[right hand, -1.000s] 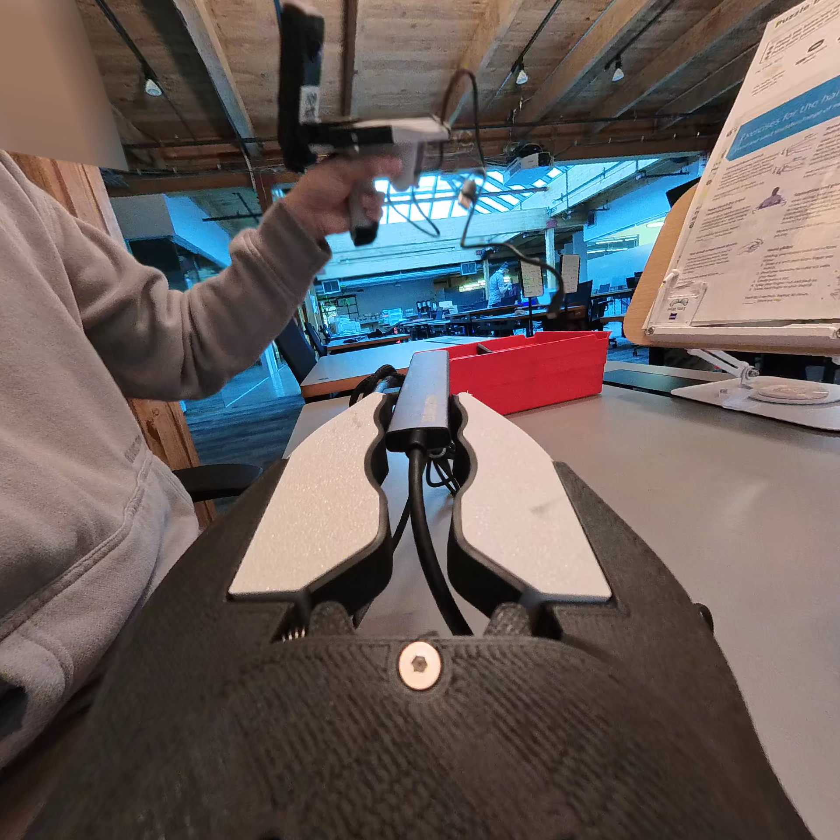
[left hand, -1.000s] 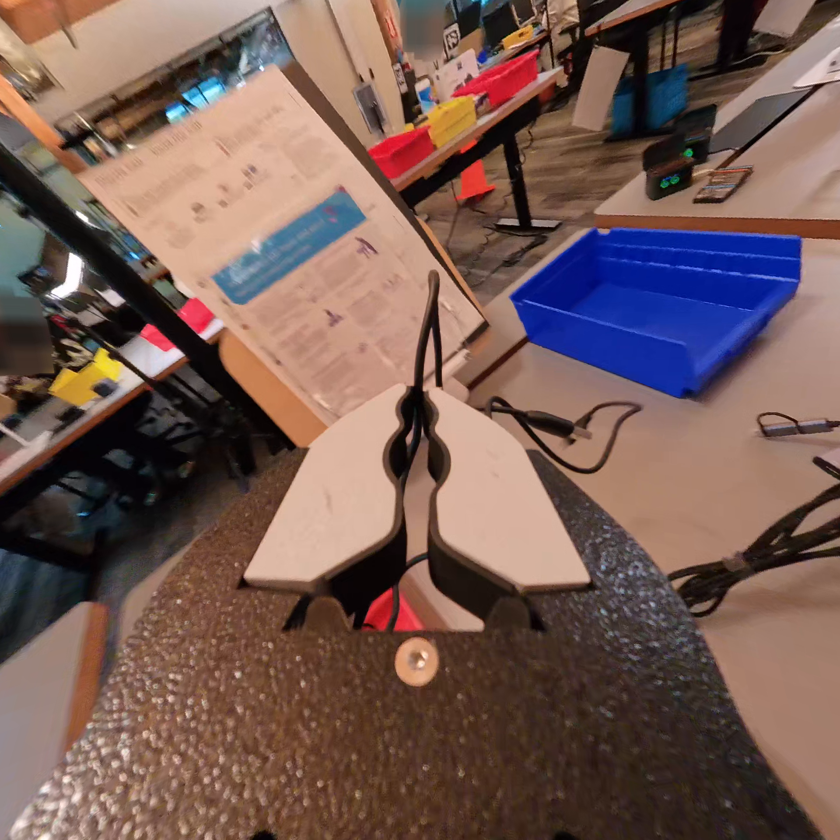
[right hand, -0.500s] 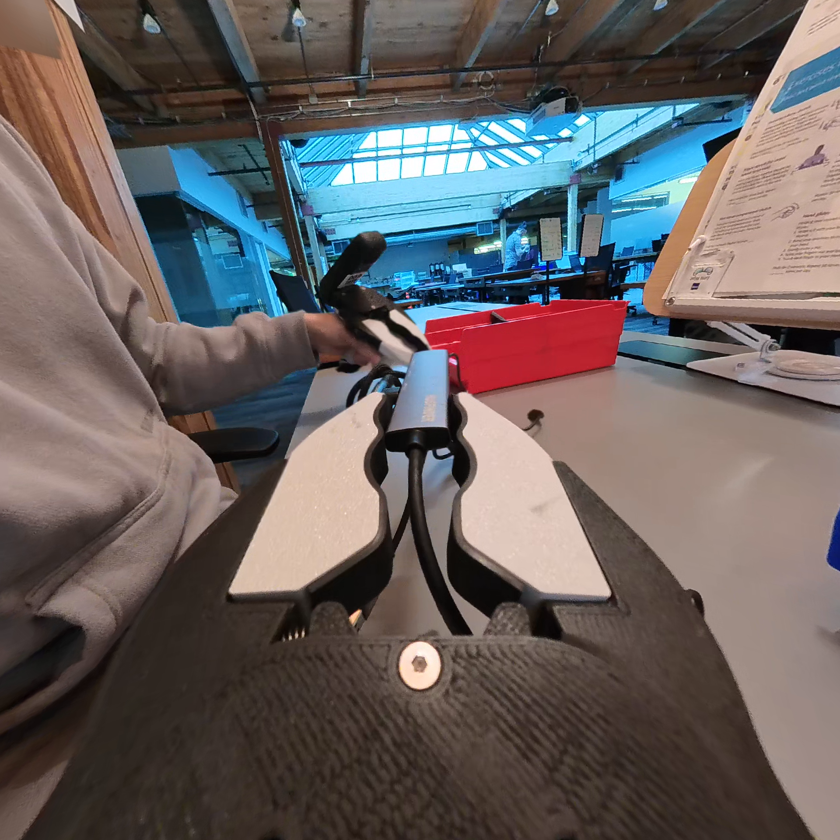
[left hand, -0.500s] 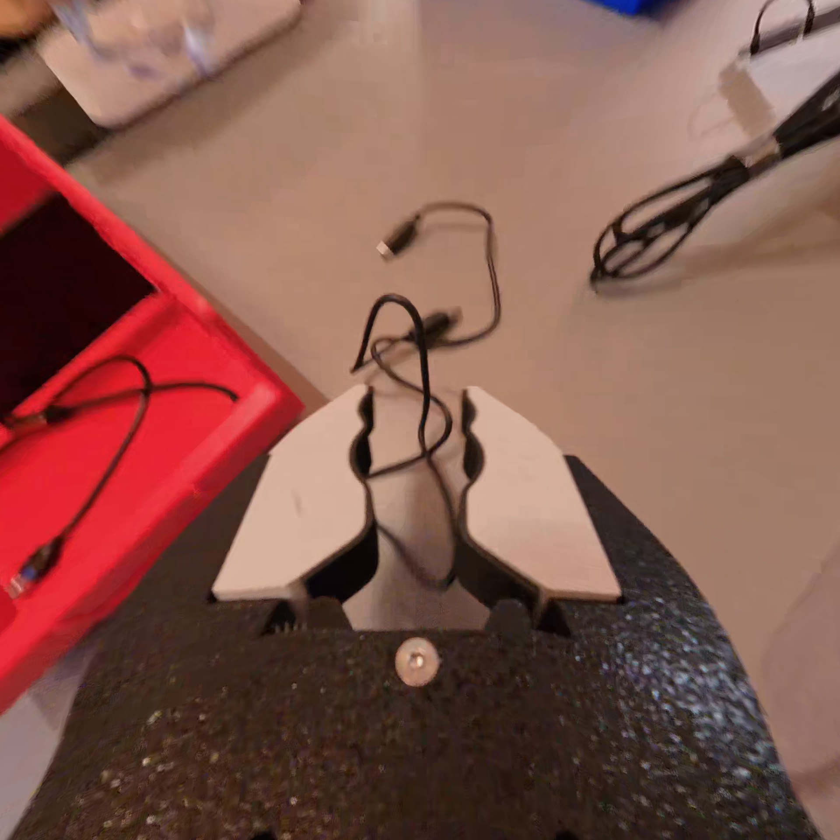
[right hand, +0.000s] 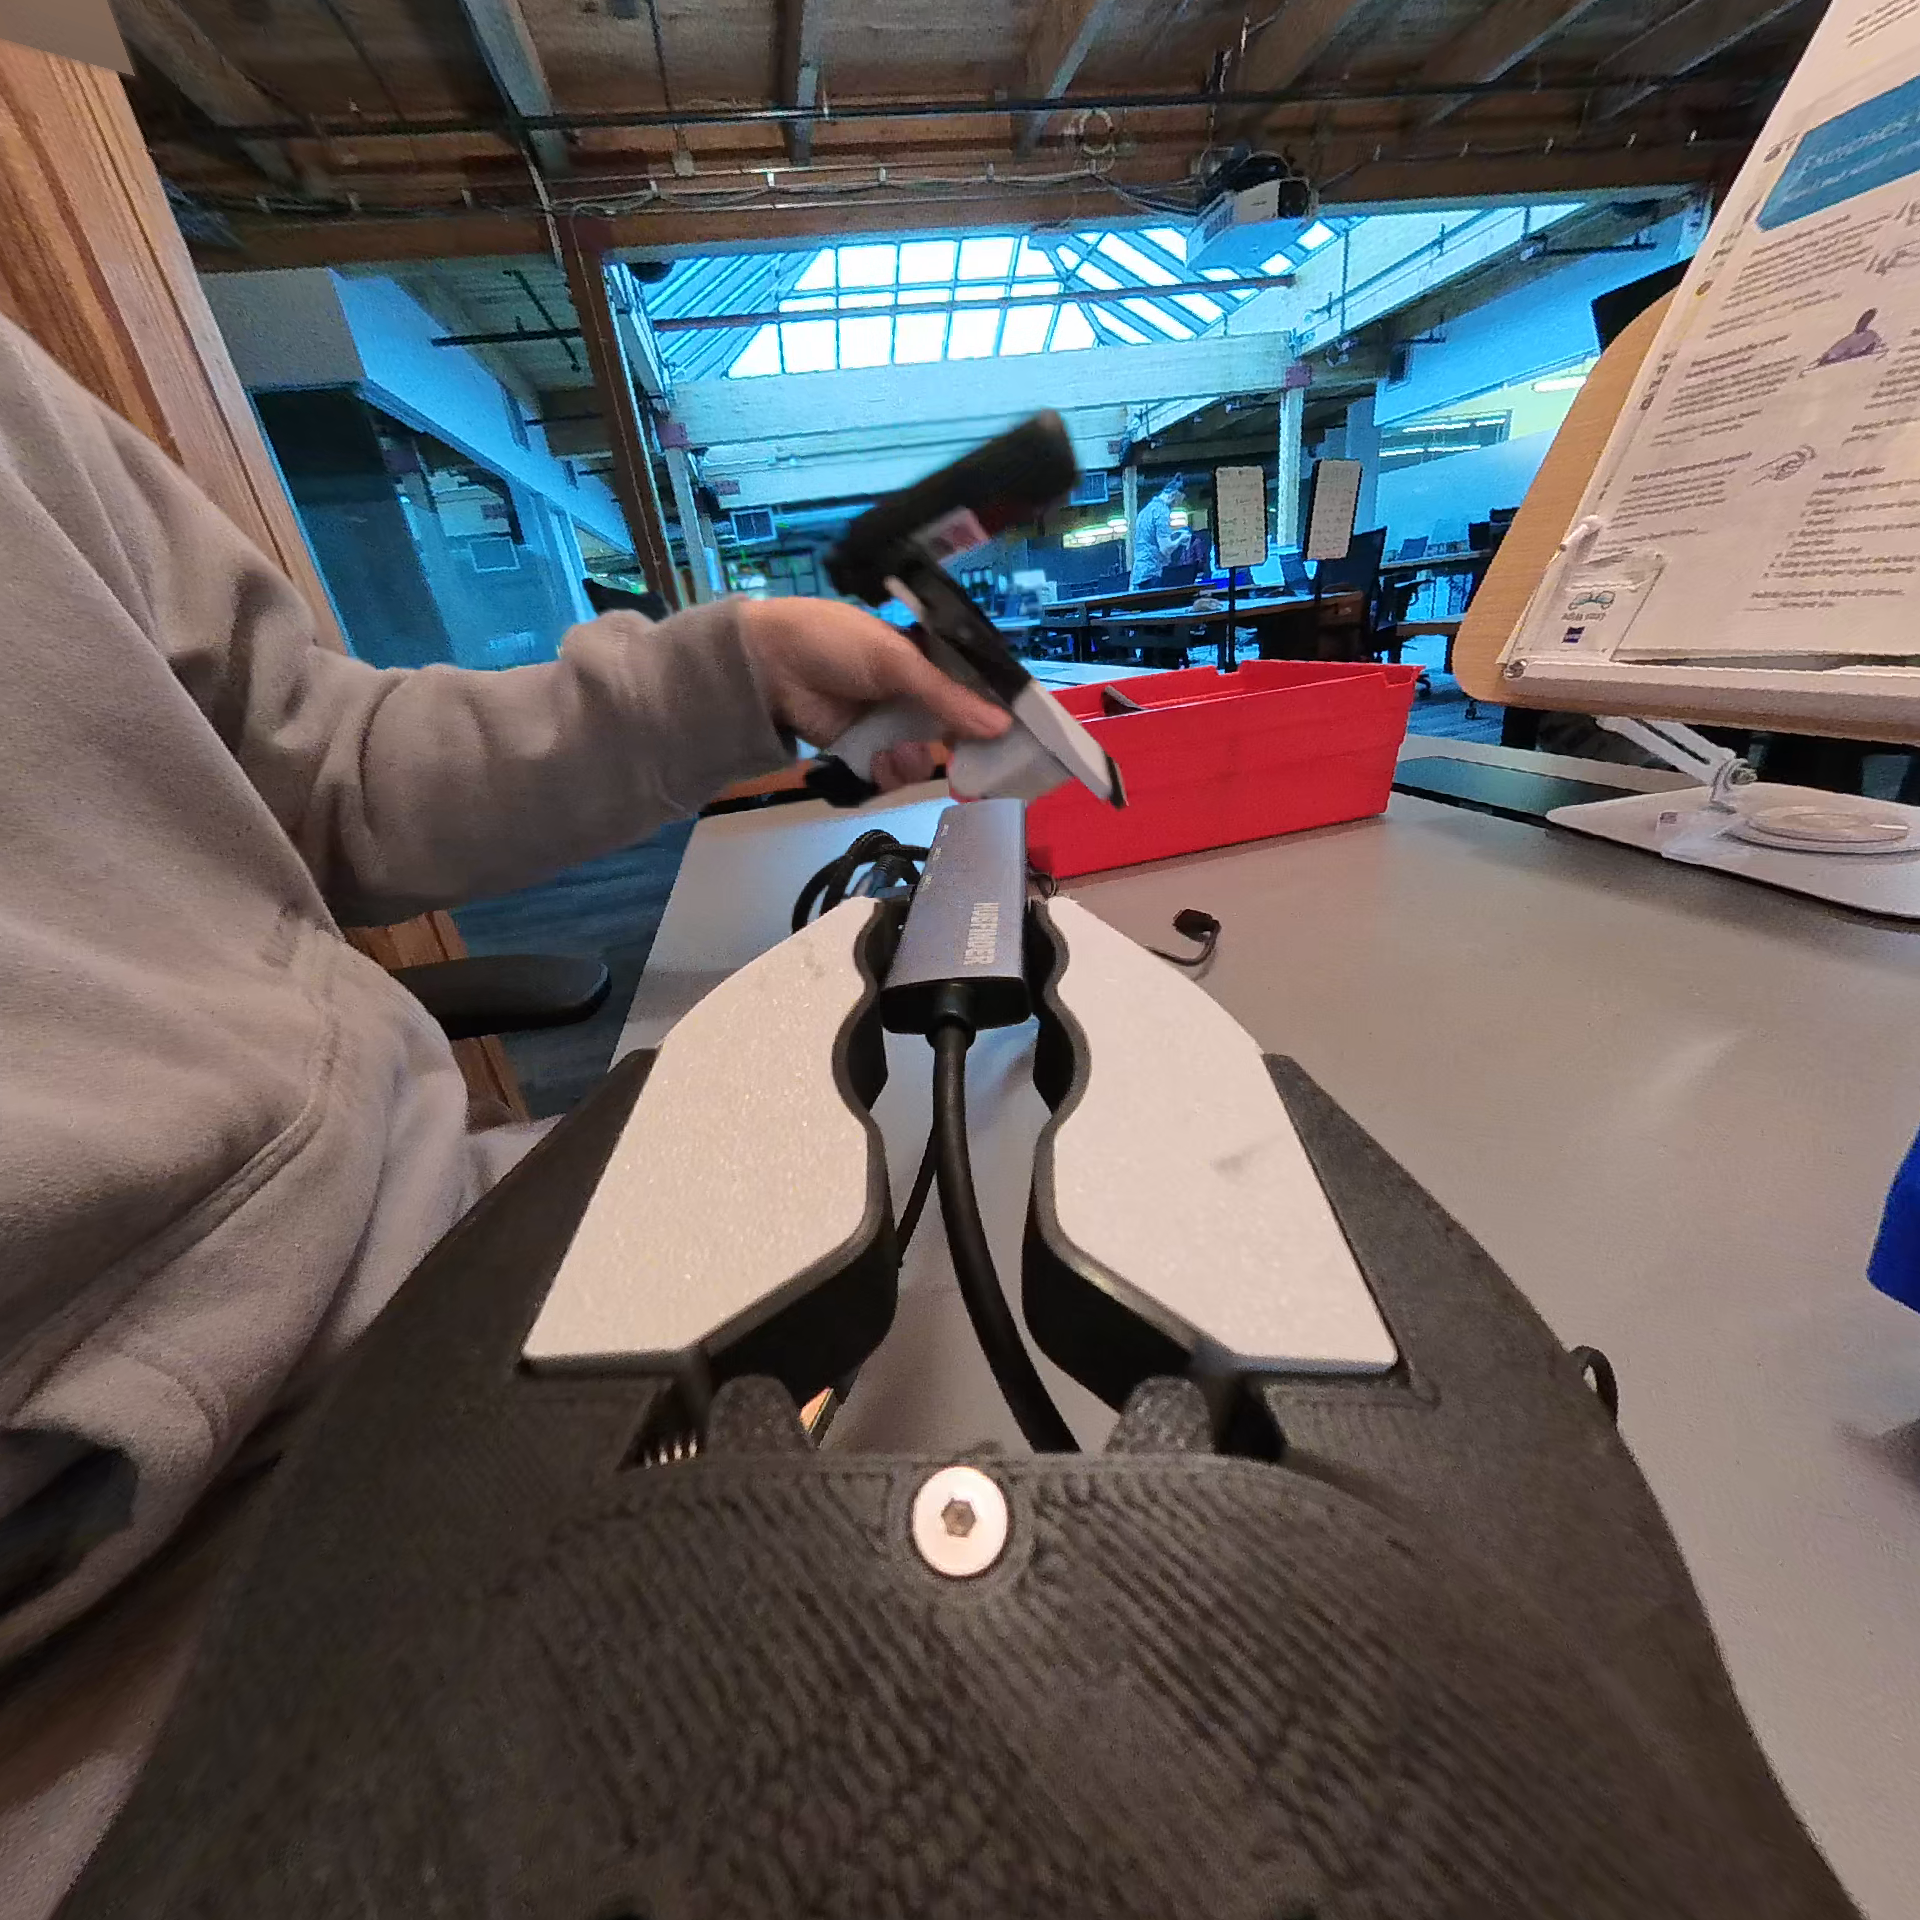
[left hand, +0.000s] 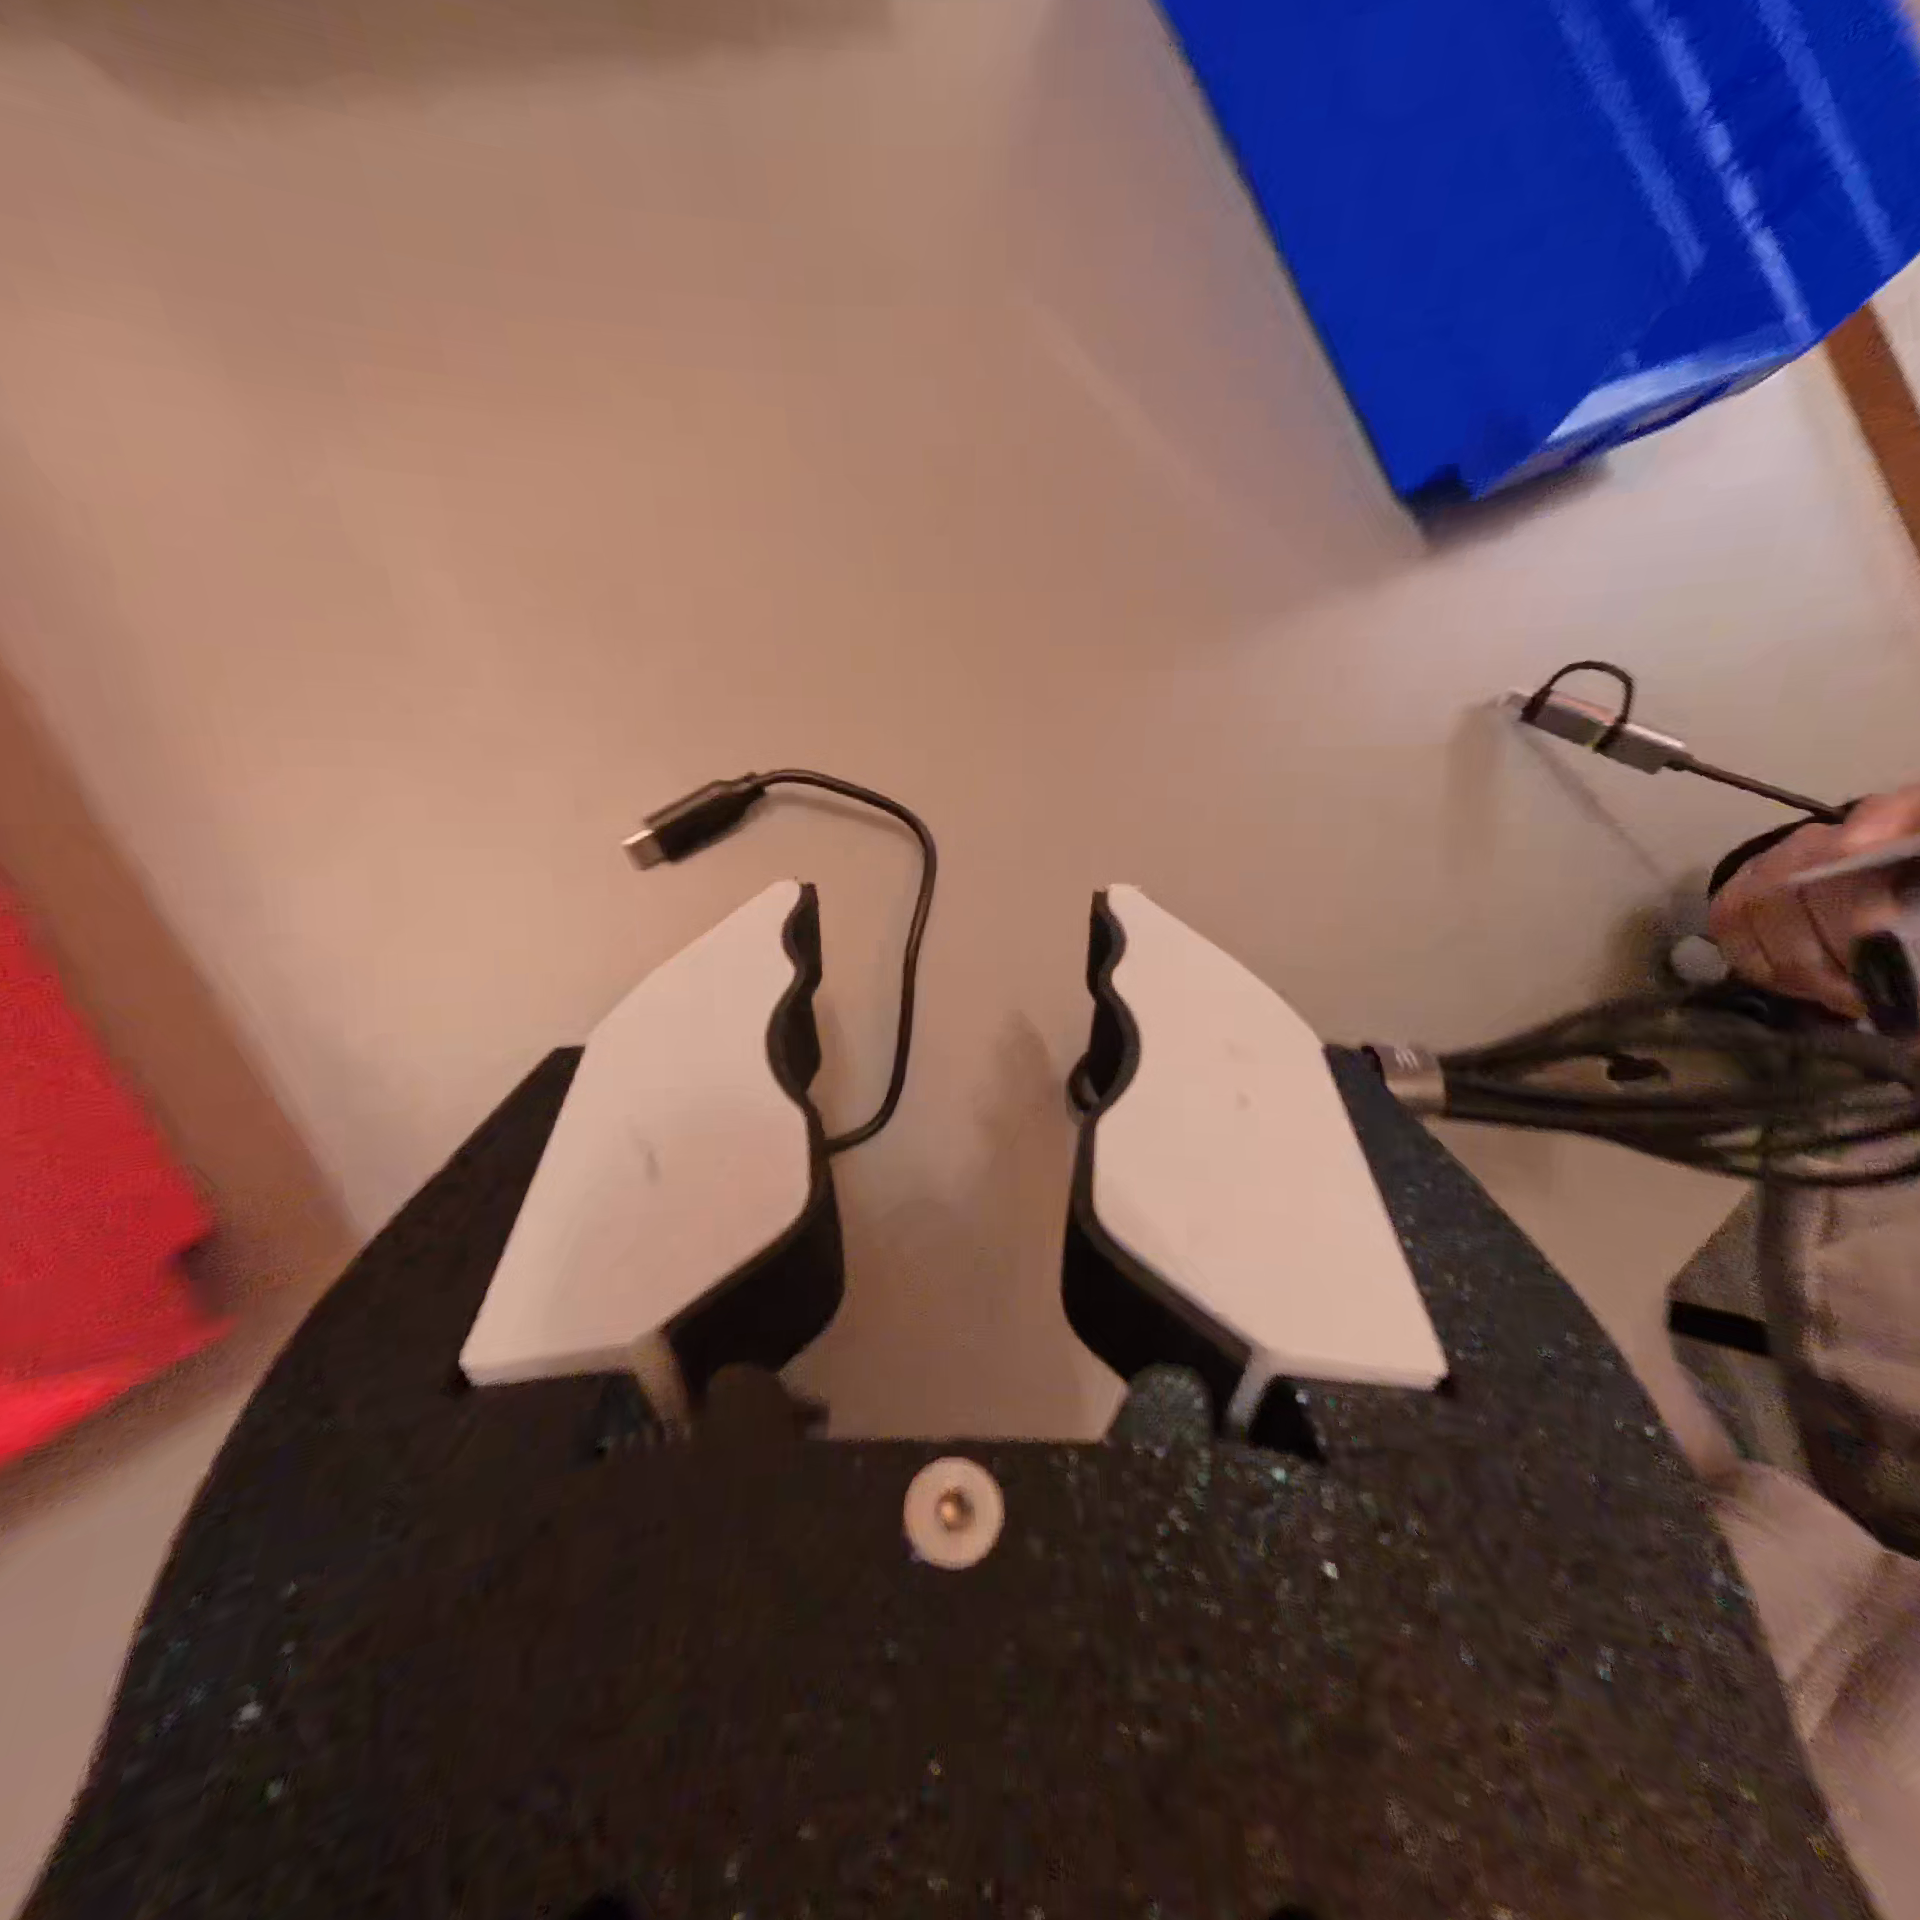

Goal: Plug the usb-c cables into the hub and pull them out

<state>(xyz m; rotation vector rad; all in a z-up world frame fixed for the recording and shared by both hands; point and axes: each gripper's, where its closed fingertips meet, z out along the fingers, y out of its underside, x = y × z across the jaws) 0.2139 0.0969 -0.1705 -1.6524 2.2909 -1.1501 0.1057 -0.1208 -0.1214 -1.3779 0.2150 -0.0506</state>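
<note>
My right gripper (right hand: 961,914) is shut on the slim grey hub (right hand: 966,925), held level just above the table, its black lead running back between the fingers. My left gripper (left hand: 954,899) is open and empty, pointing down at the table. A black usb-c cable (left hand: 914,935) lies loose on the table under it, its plug (left hand: 686,826) just beyond the left fingertip. In the right wrist view the left gripper (right hand: 1039,748) hovers just past the hub's far end. The hub's grey tip (left hand: 1403,1065) shows at the right of the left wrist view.
A red bin (right hand: 1216,748) stands beyond the hub and a blue bin (left hand: 1558,239) at the far right. A document stand (right hand: 1766,416) rises at the right. A bundle of black cables (left hand: 1662,1091) and a cable with grey adapters (left hand: 1600,727) lie nearby. The gap from one gripper's tips to the other's is roughly 25 cm.
My left gripper came down from high up, swung over the table, opened and let go of the black cable, which now lies on the table. My right gripper kept hold of the hub.
</note>
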